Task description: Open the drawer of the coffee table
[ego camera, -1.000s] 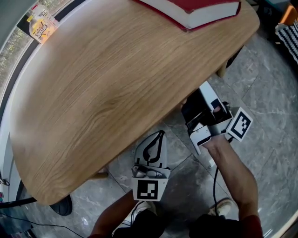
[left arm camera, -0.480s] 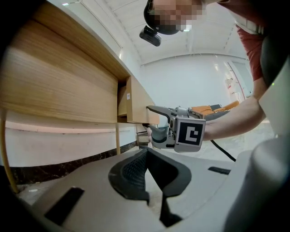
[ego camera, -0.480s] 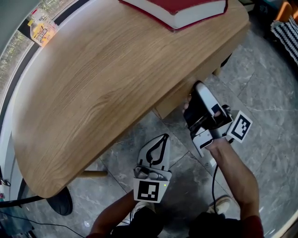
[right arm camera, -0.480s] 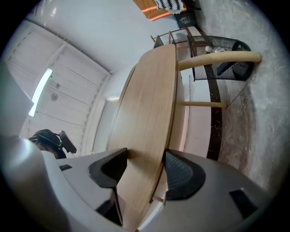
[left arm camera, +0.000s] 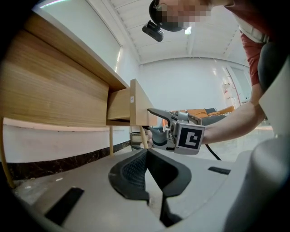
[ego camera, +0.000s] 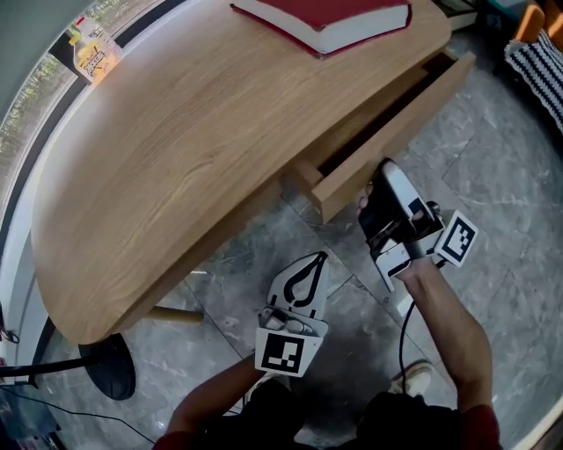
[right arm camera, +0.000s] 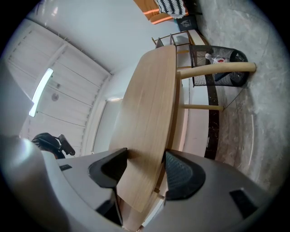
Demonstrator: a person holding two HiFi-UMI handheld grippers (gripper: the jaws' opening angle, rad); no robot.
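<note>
Two grippers: right gripper (ego camera: 378, 176) clamped on open drawer (ego camera: 400, 119) front, centre right; left gripper (ego camera: 306, 268) closed, empty, lower centre.

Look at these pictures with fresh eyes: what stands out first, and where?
The wide wooden coffee table fills the upper left, with a red book at its far edge. Under its near right edge the drawer stands partly pulled out, its front panel clamped in the right claw. The left claw hangs shut and empty below.
</note>
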